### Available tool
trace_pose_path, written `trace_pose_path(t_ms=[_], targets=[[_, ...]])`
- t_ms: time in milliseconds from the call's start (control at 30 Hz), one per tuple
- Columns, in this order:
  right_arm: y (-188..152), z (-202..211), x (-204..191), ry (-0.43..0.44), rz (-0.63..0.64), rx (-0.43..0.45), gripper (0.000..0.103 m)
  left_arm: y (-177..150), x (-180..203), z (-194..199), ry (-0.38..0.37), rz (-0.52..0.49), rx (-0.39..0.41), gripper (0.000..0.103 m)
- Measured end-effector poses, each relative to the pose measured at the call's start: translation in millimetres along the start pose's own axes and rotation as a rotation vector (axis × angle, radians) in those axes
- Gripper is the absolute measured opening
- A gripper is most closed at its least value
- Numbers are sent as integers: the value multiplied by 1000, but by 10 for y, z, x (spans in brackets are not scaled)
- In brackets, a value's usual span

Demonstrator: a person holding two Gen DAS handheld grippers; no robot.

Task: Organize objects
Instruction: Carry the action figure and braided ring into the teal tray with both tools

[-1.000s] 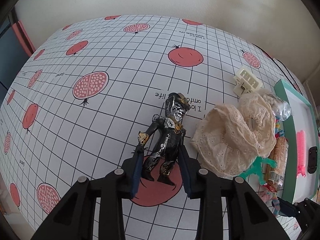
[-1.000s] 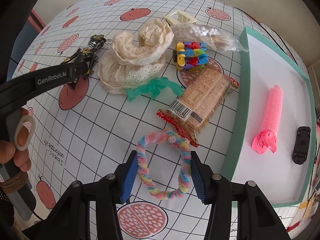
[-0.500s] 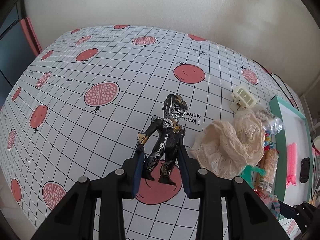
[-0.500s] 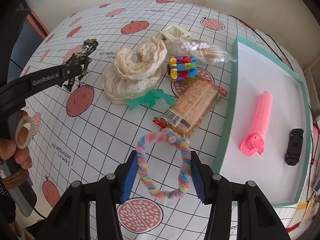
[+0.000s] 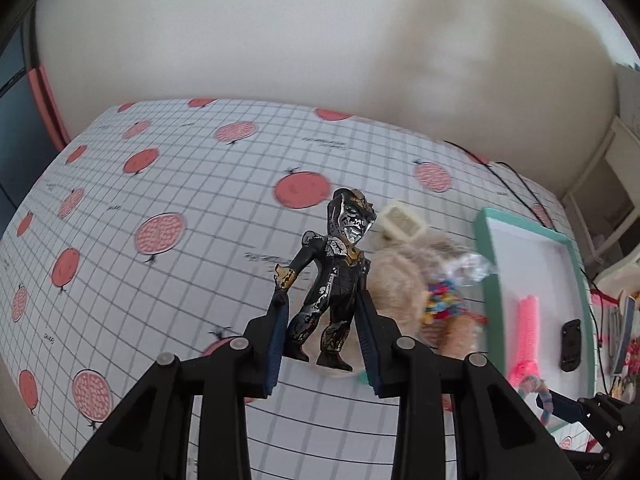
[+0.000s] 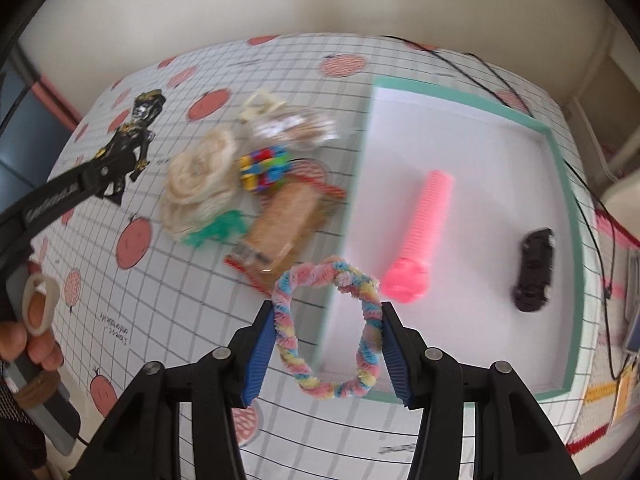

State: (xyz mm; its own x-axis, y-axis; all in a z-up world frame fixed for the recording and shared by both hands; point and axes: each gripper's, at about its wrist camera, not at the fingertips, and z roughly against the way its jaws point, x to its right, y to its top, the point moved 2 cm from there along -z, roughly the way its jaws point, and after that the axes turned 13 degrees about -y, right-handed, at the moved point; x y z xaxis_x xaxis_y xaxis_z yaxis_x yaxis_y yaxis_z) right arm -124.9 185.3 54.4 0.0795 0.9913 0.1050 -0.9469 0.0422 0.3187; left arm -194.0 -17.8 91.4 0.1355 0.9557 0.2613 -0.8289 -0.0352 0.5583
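Note:
My left gripper (image 5: 323,312) is shut on a black and silver toy figure (image 5: 336,276), held by the legs and lifted above the table. The same toy figure (image 6: 132,140) shows at the far left of the right wrist view, held up by the left gripper's black fingers (image 6: 80,184). My right gripper (image 6: 328,328) is shut on a pastel fuzzy twisted ring (image 6: 328,320), raised over the near left edge of a teal-rimmed white tray (image 6: 568,208). In the tray lie a pink ribbed roller (image 6: 424,240) and a small black car (image 6: 536,276).
On the pomegranate-print tablecloth (image 6: 168,320) lies a cluster: cream lace fabric (image 6: 200,184), coloured clips (image 6: 264,168), a snack packet (image 6: 288,224), a green piece (image 6: 216,232), a bag of cotton swabs (image 6: 292,128) and a cream plastic clip (image 6: 260,104). A black cable (image 6: 480,64) runs behind the tray.
Both grippers rose with their loads. The toy figure left the table and now hangs in the air. The fuzzy ring moved right, from beside the snack packet to over the tray's edge.

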Motion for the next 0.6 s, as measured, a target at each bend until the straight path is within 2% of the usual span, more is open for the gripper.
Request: trace_pose_path(t_ms=[300, 600], targets=[[-113, 5, 624, -24, -124, -19, 53, -131, 768, -36, -104, -99, -17, 35], [-241, -65, 1211, -41, -240, -35, 53, -397, 1490, -145, -198, -208, -79, 35]])
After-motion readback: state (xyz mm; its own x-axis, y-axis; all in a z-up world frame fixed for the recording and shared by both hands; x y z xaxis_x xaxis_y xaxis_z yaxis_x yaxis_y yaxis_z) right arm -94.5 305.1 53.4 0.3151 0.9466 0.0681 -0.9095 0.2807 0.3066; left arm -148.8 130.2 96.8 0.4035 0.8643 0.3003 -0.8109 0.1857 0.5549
